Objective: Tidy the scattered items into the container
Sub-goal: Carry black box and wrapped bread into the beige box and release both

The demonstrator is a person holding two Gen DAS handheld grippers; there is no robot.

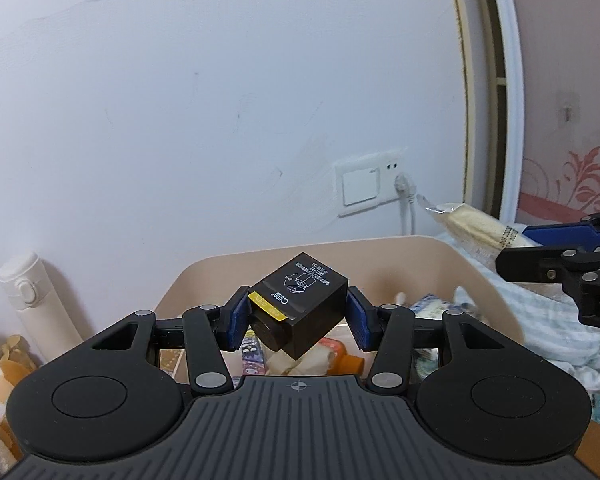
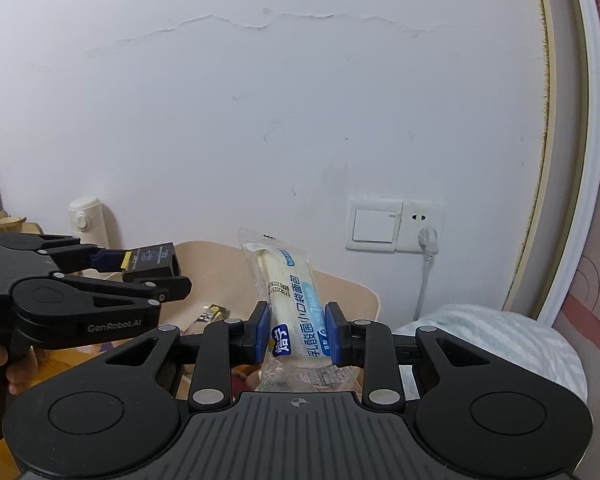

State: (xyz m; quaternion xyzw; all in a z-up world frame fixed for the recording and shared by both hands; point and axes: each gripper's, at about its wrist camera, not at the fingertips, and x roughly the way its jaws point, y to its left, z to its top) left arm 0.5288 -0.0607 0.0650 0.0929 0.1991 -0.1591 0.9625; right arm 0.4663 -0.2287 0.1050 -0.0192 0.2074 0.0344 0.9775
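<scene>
Both grippers carry items over the beige container, ready to drop them in.

The left gripper [image 1: 298, 318] clamps a small black box [image 1: 304, 308], tilted, above the container [image 1: 440, 264]; releasing only once it sits low inside the rim should stop it bouncing out. The right gripper [image 2: 298, 334], jaws narrowly set, pinches a wrapped bread roll [image 2: 290, 304] upright, just beside the rim and needing to travel inward. Both grippers point slightly downward toward the wall.

Both tools are showing matte black plastic: the left gripper [image 1: 298, 316] and right gripper [image 2: 298, 334] are each wearing blue pads, silver rivets at the linkage joints, two round discs at five and seven o'clock, and a ribbed grey plate between.
</scene>
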